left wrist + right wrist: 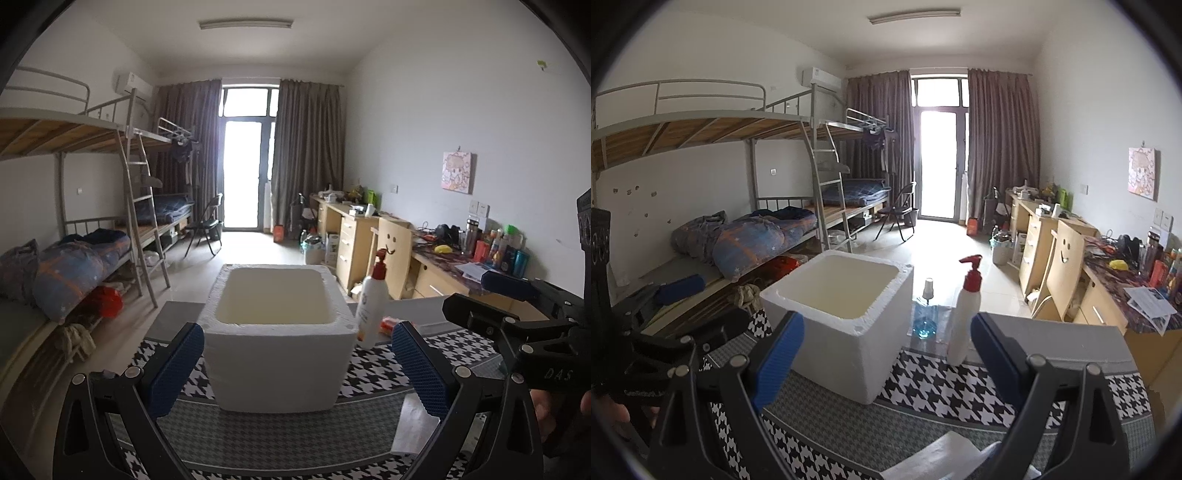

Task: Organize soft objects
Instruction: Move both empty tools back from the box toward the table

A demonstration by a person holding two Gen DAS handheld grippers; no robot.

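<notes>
The left claw [297, 369] stands with its blue-padded fingers [177, 369] wide apart and nothing between them, hovering over the near edge of the desk [280, 432], which wears a black-and-white houndstooth cloth. Just beyond its fingertips sits a white foam box [277, 369], open at the top, its pale inside bare as far as the view reaches. To the right of the box, close by its far right corner, a white pump bottle [371, 299] with a red head stands upright. An orange item [388, 325] lies behind the bottle, too hidden to name.

The right claw [886, 363] is likewise spread open and holds nothing; from the left wrist it shows as a black frame with a blue pad at the right edge [509, 295]. From its own camera the foam box [842, 332] lies ahead and slightly left, the pump bottle [966, 314] just right of it, and a clear blue bottle [925, 317] stands further back between the two. Something white [942, 458] lies at the near edge beneath this claw; what it is cannot be told.

Further out, bunk beds [738, 221] with rumpled blue bedding line the left wall, and cluttered wooden furniture [1108, 295] lines the right wall.
</notes>
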